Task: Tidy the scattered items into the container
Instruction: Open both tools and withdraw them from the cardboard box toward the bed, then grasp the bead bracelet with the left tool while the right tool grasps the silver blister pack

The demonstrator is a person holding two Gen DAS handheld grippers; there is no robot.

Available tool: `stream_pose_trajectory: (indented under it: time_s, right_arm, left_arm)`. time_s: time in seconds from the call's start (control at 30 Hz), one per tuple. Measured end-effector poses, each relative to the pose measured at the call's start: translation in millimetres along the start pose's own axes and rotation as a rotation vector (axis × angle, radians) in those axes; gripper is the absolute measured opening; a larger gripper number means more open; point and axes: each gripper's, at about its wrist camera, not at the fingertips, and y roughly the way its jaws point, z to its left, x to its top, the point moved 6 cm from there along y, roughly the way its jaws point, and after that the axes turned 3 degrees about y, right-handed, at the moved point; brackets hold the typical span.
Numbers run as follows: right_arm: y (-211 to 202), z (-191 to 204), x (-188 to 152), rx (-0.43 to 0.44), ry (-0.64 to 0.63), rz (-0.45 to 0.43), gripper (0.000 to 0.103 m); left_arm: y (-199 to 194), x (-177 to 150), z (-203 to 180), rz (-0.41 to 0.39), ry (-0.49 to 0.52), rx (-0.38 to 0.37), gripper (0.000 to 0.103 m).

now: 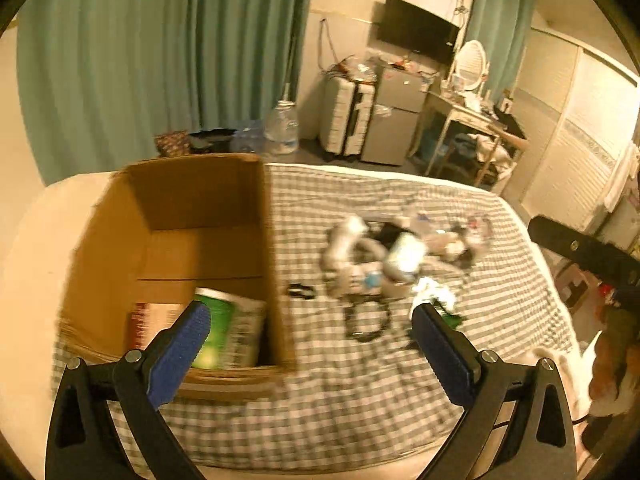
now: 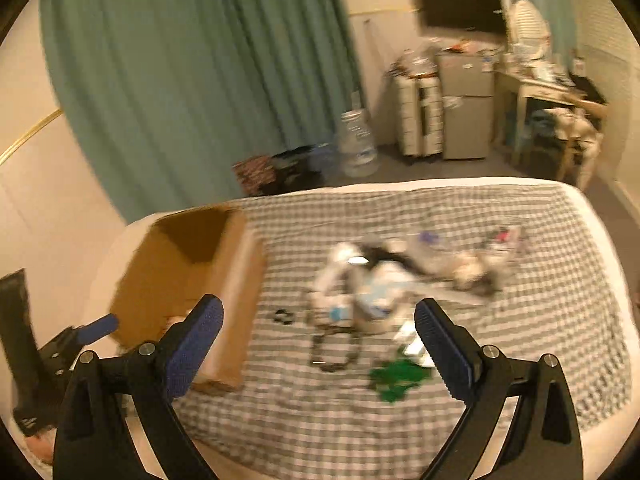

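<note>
A brown cardboard box (image 1: 120,248) stands open on the left of the checked bed cover (image 1: 320,408). Inside it lie a green-and-white canister (image 1: 218,320) and a red-and-white packet (image 1: 144,324). A blurred pile of scattered items (image 1: 384,256) sits mid-bed, with a black cord loop (image 1: 366,322) and a small black piece (image 1: 301,291) nearer the box. My left gripper (image 1: 312,314) hangs open over the box's right wall, holding nothing. My right gripper (image 2: 320,306) is open and empty above the cord loop (image 2: 334,350), with a green scrap (image 2: 400,376) by its right finger. The box (image 2: 240,292) is at its left.
Beyond the bed's far edge stand a large water bottle (image 1: 282,128), a white suitcase (image 1: 348,120), a small grey fridge (image 1: 394,120) and a cluttered desk (image 1: 472,120). Green curtains (image 1: 160,60) hang behind the box. A blue pad (image 2: 100,325) of the left gripper shows left of the box.
</note>
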Motion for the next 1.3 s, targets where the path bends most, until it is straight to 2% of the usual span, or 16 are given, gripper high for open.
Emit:
stream_pose_trajectory:
  time_s: [0.1,0.17,0.27,0.43,0.67,1.0,1.17,1.3]
  right_arm:
    - [-14,-42,-4,-0.06,0.04,-0.028,0.097]
    - [-14,-67,-12,-0.063,0.078,-0.004,0.097]
    - [-11,-93,-21,-0.074,0.114,0.014,0.097]
    - [8,-122,-35,-0.083,0.164,0.054,0.097]
    - [36,-139,-55,-0.086,0.186,0.111,0.097]
    - [87,-143,-78,-0.102,0.193,0.22,0.097]
    - [108,-143,-83,-0.11,0.186,0.253,0.097]
    - [127,-153,-81,-0.13,0.24,0.281,0.097]
  left_arm:
    - [10,-1,-30,-0.013,-0.012,-0.008,0.103]
    - [21,-7,-46,-0.023,-0.018,-0.01,0.103]
    - [39,-20,-65,0.009,-0.023,-0.039,0.103]
    - [69,-39,-77,0.064,-0.015,0.009,0.103]
    - [104,-55,-85,0.095,0.06,0.06,0.103]
    - [168,-74,-82,0.198,0.086,0.079,0.103]
    - [195,-73,-79,0.221,0.078,0.08,0.103]
    - [215,-72,-79,0.231,0.087,0.08,0.103]
